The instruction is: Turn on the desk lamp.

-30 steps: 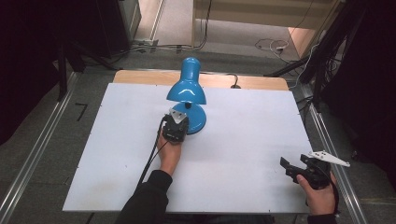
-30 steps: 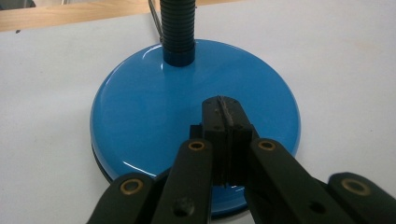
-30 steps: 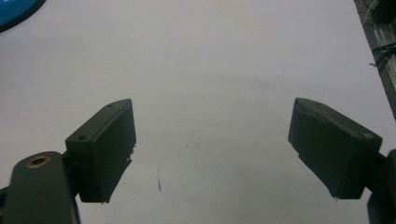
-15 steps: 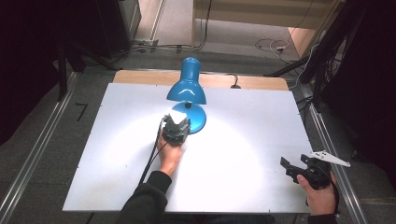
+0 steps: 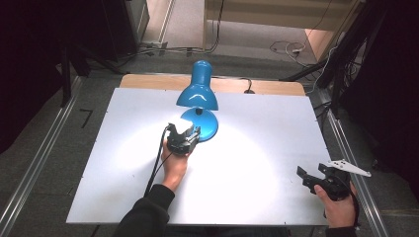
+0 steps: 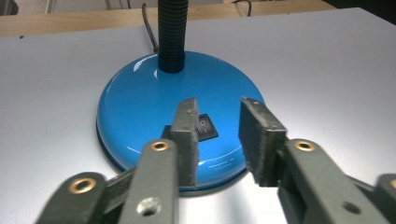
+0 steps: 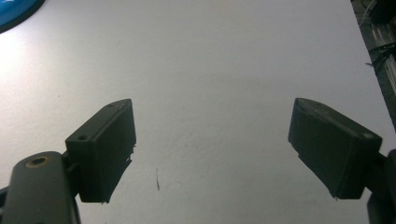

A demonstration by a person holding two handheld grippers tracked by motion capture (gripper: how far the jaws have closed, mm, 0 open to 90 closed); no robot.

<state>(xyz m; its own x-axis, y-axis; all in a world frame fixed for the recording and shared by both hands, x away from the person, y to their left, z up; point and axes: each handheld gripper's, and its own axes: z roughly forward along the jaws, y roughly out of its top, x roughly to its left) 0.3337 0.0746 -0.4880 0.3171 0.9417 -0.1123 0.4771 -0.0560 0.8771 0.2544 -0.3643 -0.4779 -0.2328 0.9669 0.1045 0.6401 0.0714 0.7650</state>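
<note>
High view: The lamp (image 5: 198, 94) stands at the far middle of the table (image 5: 257, 163), its shade throwing a bright pool of light onto the white surface. The left gripper (image 5: 184, 137) sits at the near edge of the lamp base (image 5: 207, 126), the hand (image 5: 174, 165) behind it. The right gripper (image 5: 309, 178) rests near the table's right front corner, well apart from the lamp, fingers spread on nothing.

Left gripper view: The fingers (image 6: 187, 135) are a narrow gap apart, holding nothing. The black rocker switch (image 6: 204, 127) on the base lies just beyond and between the fingertips, partly hidden by the left finger. Judged step: working the switch. To do it well, press with one fingertip squarely on the raised end of the rocker; avoid sliding on the glossy dome. The ribbed black neck (image 6: 171, 35) rises beyond the switch, clear of the fingers. The cord (image 6: 150, 28) trails off behind the base.

Right gripper view: Bare table lies between and beyond the wide-spread fingers (image 7: 105, 140). A sliver of blue base shows far up-left. Nothing obstructs.
</note>
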